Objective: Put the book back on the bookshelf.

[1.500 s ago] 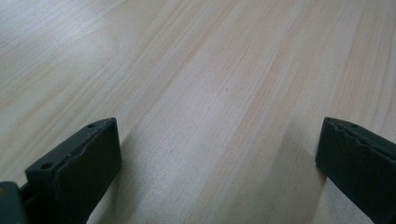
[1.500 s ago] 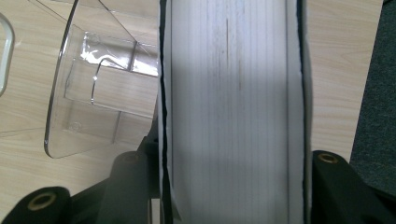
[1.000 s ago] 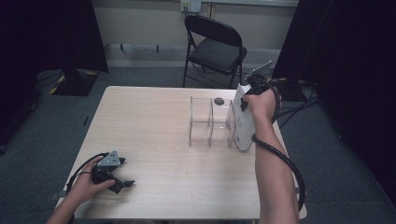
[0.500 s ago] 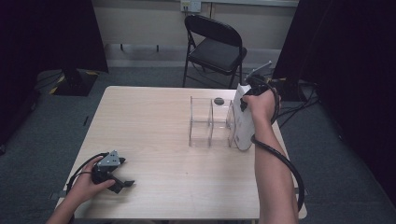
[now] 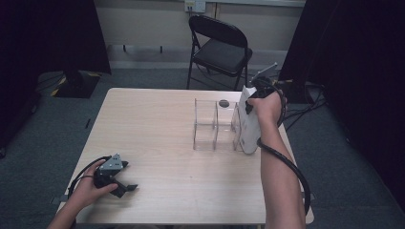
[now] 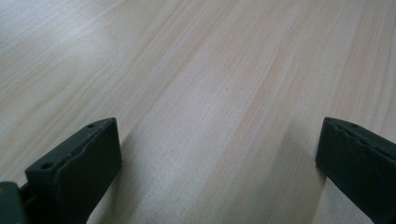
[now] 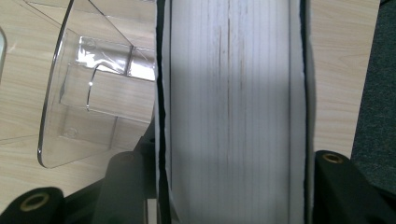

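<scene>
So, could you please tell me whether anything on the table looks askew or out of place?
Nothing looks spilled or damaged. The white book stands on edge at the right end of the clear rack, between the right tool's jaws. A small dark disc lies behind the rack.

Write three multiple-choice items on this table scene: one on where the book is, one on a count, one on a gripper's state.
1. Where is the white book?
A. at the right end of the clear rack
B. on the folding chair
C. beside the left gripper

2. How many chairs stand behind the table?
A. three
B. two
C. one

3. How do the left gripper's jaws stand?
A. shut on the book
B. apart over bare wood
C. shut on the rack

Answers: 1 A, the book stands upright against the rack's right end, between the right gripper's jaws. 2 C, one black chair. 3 B, the left gripper view shows wood between the jaws.
</scene>
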`<state>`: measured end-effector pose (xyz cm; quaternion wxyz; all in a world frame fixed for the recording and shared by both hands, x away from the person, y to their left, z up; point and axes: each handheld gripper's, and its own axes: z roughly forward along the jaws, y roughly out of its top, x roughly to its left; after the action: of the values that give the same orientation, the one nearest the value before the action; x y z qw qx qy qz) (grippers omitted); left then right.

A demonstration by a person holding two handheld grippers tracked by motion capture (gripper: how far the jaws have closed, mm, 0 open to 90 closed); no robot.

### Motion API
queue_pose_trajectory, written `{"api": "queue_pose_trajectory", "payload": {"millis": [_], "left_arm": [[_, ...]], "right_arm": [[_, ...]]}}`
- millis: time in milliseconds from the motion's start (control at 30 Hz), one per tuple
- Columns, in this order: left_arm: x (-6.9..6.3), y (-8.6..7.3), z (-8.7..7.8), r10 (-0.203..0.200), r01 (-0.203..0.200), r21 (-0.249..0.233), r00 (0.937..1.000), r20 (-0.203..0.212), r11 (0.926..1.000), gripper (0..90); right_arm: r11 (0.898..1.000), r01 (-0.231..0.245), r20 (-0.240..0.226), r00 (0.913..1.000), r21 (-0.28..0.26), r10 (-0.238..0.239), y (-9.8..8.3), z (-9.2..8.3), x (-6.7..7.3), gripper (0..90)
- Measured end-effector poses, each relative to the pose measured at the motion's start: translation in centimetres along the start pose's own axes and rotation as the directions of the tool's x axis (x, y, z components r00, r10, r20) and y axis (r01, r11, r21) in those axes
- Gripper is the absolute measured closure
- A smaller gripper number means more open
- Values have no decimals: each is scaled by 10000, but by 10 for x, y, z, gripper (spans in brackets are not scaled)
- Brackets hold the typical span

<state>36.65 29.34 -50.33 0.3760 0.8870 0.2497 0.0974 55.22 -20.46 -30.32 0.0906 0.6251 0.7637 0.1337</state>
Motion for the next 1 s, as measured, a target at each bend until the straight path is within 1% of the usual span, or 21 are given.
{"api": "queue_pose_trajectory", "payload": {"millis": [333,367,567,800,833,967,1000], "left_arm": [[0,0,0,27,-27,19,10000,-4,10000,0],[0,0,0,26,-26,-5,10000,7,10000,0],[1,0,0,34,-34,30,10000,-5,10000,0],[1,1,0,36,-36,33,10000,-7,10000,0],[1,1,0,37,-37,29,10000,-7,10000,0],[1,1,0,33,-33,28,10000,6,10000,0],[1,1,0,35,-35,27,10000,6,10000,0]], "right_arm": [[9998,-114,-202,9997,-144,111,-2,0,-2,452],[9997,-146,-280,9995,-191,141,-3,0,-4,432],[9992,-293,-436,9987,-263,281,-5,-2,-5,383],[9988,-185,-407,9990,-447,167,-7,-3,-4,332],[9979,-294,-427,9987,-574,269,-9,-3,-4,315],[9974,-328,-529,9982,-649,293,-10,-4,-5,302],[9972,-328,-476,9984,-673,296,-11,-5,-5,290]]}}
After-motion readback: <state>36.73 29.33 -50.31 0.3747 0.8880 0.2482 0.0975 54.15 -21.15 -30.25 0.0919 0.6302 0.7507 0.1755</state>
